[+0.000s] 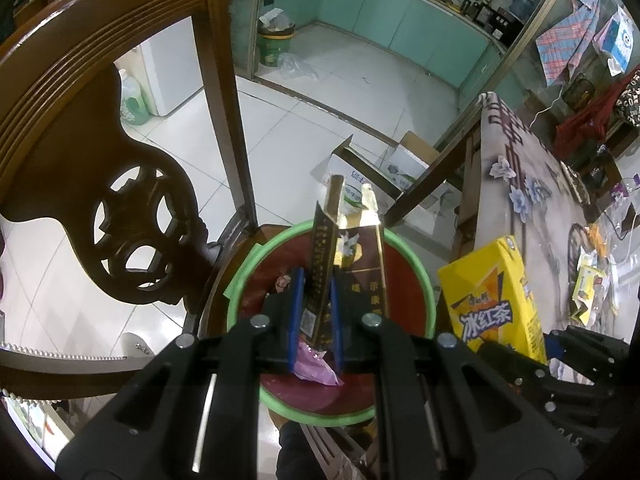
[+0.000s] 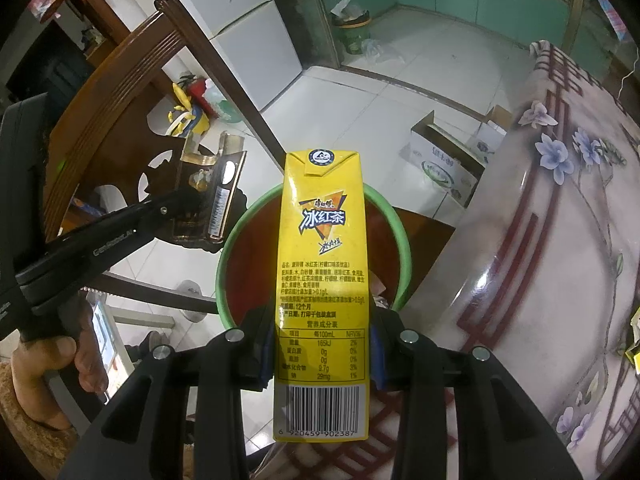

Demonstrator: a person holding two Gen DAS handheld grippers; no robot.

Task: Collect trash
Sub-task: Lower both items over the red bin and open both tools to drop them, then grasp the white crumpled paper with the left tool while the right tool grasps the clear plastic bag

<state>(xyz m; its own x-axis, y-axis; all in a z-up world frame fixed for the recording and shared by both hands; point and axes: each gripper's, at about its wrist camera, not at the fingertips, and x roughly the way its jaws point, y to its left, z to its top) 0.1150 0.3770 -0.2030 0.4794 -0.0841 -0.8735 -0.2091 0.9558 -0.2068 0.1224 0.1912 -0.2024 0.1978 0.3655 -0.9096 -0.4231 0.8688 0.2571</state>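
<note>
Left wrist view looks along the left tongs, whose blue-padded fingers are clenched on a dark brown and gold carton with its top flaps torn open. This carton stands upright between the pads, directly above a round bin with a green rim and dark red inside. A crumpled pink wrapper lies at the bottom of the bin, just below the tongs. The bin sits on the seat of a carved wooden chair, whose back fills the left side of the view. To the right, a yellow iced tea carton is held up beside the bin, with the floral-patterned bench behind it.

Right wrist view shows the right tongs clamped on the yellow iced tea carton, upright, label and barcode facing the camera, over the near edge of the bin. At left, the left tongs hold the dark carton near the bin's left rim, with the person's hand on the handle. The bench curves along the right. White floor tiles and an open cardboard box lie beyond.
</note>
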